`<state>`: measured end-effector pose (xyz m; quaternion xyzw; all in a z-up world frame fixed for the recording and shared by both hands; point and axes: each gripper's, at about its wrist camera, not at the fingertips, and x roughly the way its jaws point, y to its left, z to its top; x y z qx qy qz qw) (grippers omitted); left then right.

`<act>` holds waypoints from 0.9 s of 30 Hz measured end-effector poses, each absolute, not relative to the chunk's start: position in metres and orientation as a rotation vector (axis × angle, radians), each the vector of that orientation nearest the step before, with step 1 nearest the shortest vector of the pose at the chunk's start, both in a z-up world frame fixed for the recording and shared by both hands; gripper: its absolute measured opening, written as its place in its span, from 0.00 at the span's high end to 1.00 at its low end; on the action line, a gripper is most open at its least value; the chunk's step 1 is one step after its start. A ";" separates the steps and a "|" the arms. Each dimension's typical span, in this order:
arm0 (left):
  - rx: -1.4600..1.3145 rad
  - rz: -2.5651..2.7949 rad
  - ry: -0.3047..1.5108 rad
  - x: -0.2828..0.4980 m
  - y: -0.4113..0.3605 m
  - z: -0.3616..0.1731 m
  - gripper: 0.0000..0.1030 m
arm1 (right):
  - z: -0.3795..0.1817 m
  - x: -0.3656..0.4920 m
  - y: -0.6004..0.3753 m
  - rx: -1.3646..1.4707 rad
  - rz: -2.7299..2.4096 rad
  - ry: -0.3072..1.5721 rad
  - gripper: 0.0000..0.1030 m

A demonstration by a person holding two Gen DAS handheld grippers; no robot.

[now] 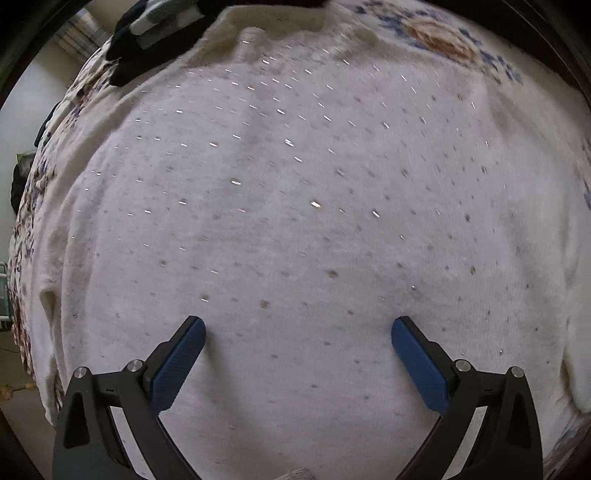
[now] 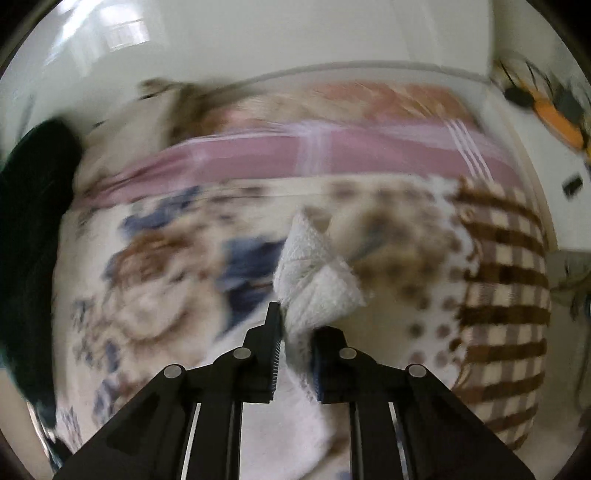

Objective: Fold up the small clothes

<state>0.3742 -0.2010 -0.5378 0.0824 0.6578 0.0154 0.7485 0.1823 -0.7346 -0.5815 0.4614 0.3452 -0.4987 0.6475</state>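
Note:
A white knit sweater (image 1: 295, 229) with small shiny flecks lies spread flat and fills most of the left wrist view. My left gripper (image 1: 297, 326) is open, its blue-padded fingers wide apart just above the sweater's near part, holding nothing. In the right wrist view my right gripper (image 2: 297, 325) is shut on a bunched corner of the white sweater (image 2: 314, 273), which sticks up beyond the fingertips and is lifted above the bed. That view is blurred by motion.
The sweater lies on a bed with a floral cover (image 1: 436, 37) (image 2: 147, 280). A black and grey garment (image 1: 147, 33) lies at the far left. A pink striped blanket (image 2: 295, 155), a brown checked cloth (image 2: 506, 295) and a dark garment (image 2: 33, 229) lie around.

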 end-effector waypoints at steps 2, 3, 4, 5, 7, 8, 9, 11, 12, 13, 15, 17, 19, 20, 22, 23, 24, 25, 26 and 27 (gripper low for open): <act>0.155 0.038 1.430 0.376 -0.184 -0.528 0.00 | -0.553 0.218 -0.705 0.954 -1.044 0.800 0.87; 0.139 0.044 1.427 0.377 -0.171 -0.521 0.00 | -0.542 0.235 -0.692 0.918 -1.004 0.808 0.87; 0.123 0.051 1.421 0.377 -0.158 -0.514 0.00 | -0.527 0.256 -0.670 0.869 -0.951 0.814 0.87; 0.107 0.062 1.416 0.378 -0.144 -0.507 0.00 | -0.513 0.278 -0.647 0.822 -0.895 0.820 0.87; 0.074 0.091 1.409 0.381 -0.110 -0.496 0.00 | -0.490 0.316 -0.594 0.754 -0.785 0.833 0.87; 0.056 0.116 1.401 0.382 -0.085 -0.488 0.00 | -0.481 0.336 -0.565 0.727 -0.727 0.842 0.87; 0.046 0.135 1.393 0.385 -0.068 -0.483 0.00 | -0.474 0.356 -0.533 0.705 -0.665 0.850 0.87; 0.033 0.187 1.369 0.386 -0.028 -0.475 0.00 | -0.468 0.393 -0.469 0.668 -0.549 0.883 0.87; 0.030 0.215 1.356 0.390 -0.019 -0.476 0.00 | -0.469 0.412 -0.435 0.652 -0.488 0.902 0.87; 0.024 0.242 1.345 0.391 -0.003 -0.474 0.00 | -0.472 0.427 -0.398 0.631 -0.434 0.923 0.87; -0.002 0.300 1.332 0.398 0.046 -0.476 0.00 | -0.485 0.466 -0.322 0.585 -0.324 0.976 0.87; -0.039 0.360 1.329 0.400 0.091 -0.477 0.00 | -0.503 0.491 -0.258 0.547 -0.247 1.018 0.87; -0.053 0.412 1.329 0.397 0.121 -0.483 0.00 | -0.526 0.516 -0.189 0.483 -0.184 1.063 0.87; -0.066 0.442 1.330 0.394 0.142 -0.485 0.00 | -0.540 0.527 -0.154 0.444 -0.153 1.090 0.87; -0.090 0.488 1.333 0.384 0.171 -0.490 0.00 | -0.560 0.538 -0.104 0.370 -0.115 1.118 0.88; -0.110 0.506 1.335 0.379 0.181 -0.492 0.00 | -0.569 0.545 -0.083 0.335 -0.097 1.138 0.88; -0.124 0.516 1.337 0.374 0.184 -0.492 0.00 | -0.578 0.549 -0.063 0.293 -0.082 1.154 0.88; -0.135 0.530 1.340 0.371 0.195 -0.495 0.00 | -0.586 0.553 -0.052 0.257 -0.073 1.166 0.88; -0.143 0.537 1.344 0.368 0.199 -0.496 0.00 | -0.592 0.553 -0.034 0.209 -0.066 1.171 0.88; -0.155 0.539 1.347 0.366 0.207 -0.499 0.00 | -0.597 0.553 -0.023 0.178 -0.059 1.183 0.88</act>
